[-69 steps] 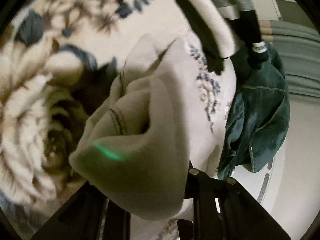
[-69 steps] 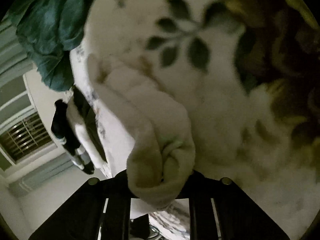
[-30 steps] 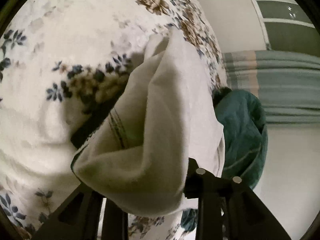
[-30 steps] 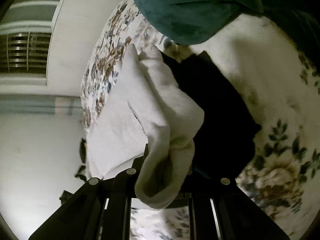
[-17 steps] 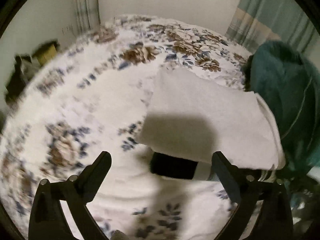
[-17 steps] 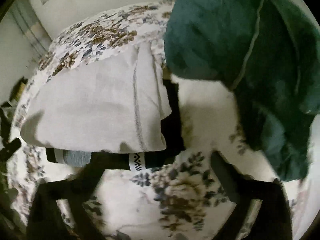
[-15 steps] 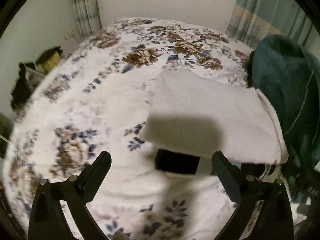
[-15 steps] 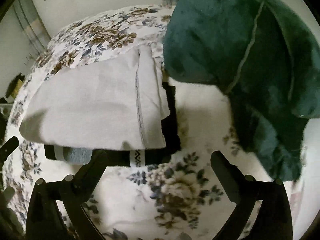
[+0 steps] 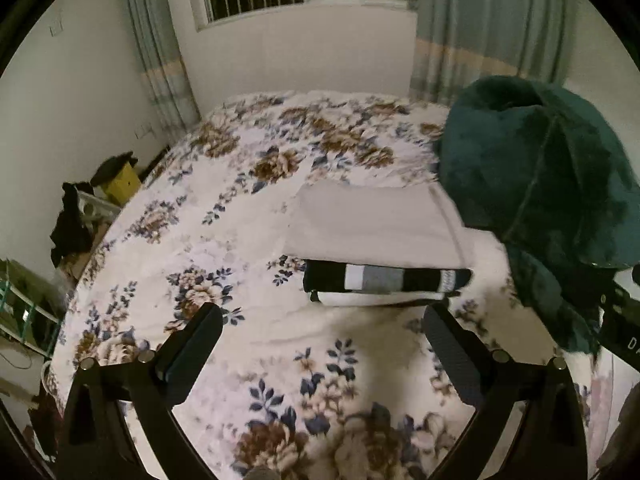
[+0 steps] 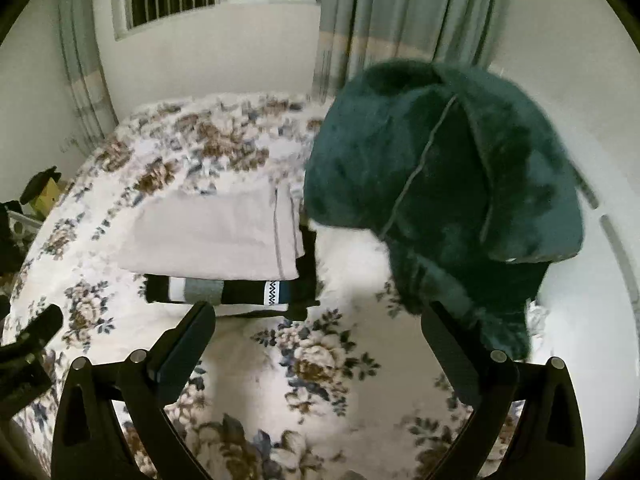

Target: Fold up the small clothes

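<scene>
**Both grippers empty above a folded stack**

With nothing between them, the jaws of the left gripper (image 9: 322,322) stand spread wide, and those of the right gripper (image 10: 318,320) likewise; we hold both above the floral bedspread (image 9: 224,208), clear of the cloth.

Just beyond the jaws lies the stack. A pale folded garment (image 9: 372,226), flat and rectangular with a stitched hem line near its right edge, rests squarely on a dark folded garment (image 9: 384,280) banded in black, white and grey, with a small zigzag mark showing in the right wrist view. Touching the stack's right side slumps an unfolded dark green fleece garment (image 10: 440,184), plush, heaped, its piped seam running down the front.

We judge the fleece the next piece. It should be soft, limp and bulkier than the pale one, likely to sag and cling to itself, so we would pinch it at a seam or hem edge with each gripper and lift it free of the stack before spreading it on bare bedspread.
</scene>
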{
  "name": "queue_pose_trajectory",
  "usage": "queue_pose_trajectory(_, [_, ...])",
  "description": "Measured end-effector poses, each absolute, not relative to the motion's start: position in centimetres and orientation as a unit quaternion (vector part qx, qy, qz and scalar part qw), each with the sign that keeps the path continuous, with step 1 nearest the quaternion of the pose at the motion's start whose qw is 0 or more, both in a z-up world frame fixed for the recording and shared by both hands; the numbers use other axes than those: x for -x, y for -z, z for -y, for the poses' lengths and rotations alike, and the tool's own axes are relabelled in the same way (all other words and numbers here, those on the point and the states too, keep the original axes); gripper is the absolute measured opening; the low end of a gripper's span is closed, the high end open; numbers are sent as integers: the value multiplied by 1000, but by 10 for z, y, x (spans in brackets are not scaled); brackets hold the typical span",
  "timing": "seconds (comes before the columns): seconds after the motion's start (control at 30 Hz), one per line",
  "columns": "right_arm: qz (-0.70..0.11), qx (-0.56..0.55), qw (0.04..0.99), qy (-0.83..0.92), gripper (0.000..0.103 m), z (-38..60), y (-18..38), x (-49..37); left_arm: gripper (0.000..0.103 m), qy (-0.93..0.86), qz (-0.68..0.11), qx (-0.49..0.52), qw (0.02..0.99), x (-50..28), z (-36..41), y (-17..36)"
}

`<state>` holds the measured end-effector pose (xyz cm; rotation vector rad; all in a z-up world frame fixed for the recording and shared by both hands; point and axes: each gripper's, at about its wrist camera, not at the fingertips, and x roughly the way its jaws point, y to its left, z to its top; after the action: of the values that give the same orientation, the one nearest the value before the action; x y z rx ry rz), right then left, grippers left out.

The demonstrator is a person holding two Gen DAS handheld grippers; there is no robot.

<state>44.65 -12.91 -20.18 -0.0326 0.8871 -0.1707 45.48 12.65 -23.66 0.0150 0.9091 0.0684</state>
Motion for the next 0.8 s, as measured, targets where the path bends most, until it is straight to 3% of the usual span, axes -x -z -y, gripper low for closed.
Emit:
queue_pose_trajectory(0.47, [-324,22,943,72,103,123,32,-249,103,-32,-368,-1,929,-305,-116,100])
queue_pose_trajectory(0.8, [-282,21,958,50,103,122,-36,-156,103,-29,-338,7,941,-236,-110,50])
